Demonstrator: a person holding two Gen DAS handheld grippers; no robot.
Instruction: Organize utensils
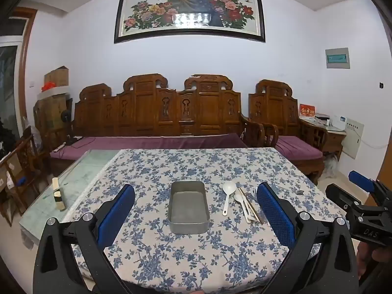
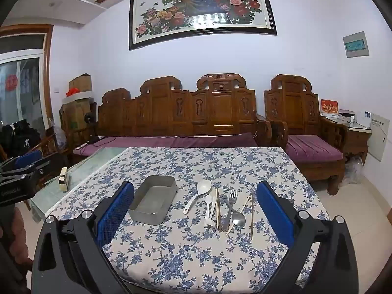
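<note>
Both grippers hang over the near table edge, nothing held: left gripper (image 1: 196, 201) jaws wide apart, right gripper (image 2: 196, 201) likewise. Grey metal tray (image 2: 154, 199) sits mid-table; utensils (image 2: 225, 208) lie at its 3 o'clock, just beside, on floral cloth (image 2: 196, 252).

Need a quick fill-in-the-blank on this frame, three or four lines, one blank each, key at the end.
1. The metal tray holds ____ utensils.
2. The large white spoon lies on the tablecloth with its bowl pointing ____ from the camera.
3. The fork is made of ____.
4. Both the left gripper and the right gripper stand ____.

Missing words: no; away; metal; open
</note>
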